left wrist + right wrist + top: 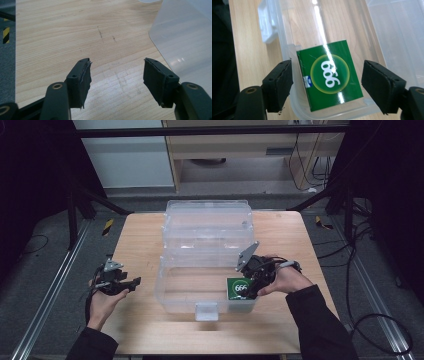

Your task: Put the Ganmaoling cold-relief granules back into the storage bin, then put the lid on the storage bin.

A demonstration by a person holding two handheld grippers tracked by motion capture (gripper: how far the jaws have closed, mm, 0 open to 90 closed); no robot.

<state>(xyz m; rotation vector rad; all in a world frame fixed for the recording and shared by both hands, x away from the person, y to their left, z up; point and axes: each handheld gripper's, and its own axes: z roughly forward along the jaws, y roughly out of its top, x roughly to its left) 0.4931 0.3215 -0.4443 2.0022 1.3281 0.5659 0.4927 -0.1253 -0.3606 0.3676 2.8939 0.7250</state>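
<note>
Right gripper point(327, 82) jaws spread wide, empty, over the green box point(329, 75) lying flat in the clear bin's point(165, 290) near right corner; box sits between the jaws, bin wall close behind. Left gripper point(116, 75) jaws open, empty, over bare table point(62, 32), bin corner just right.

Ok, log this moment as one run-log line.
left claw: open, over bare table | right claw: open, above green box | green box: flat in clear bin
</note>
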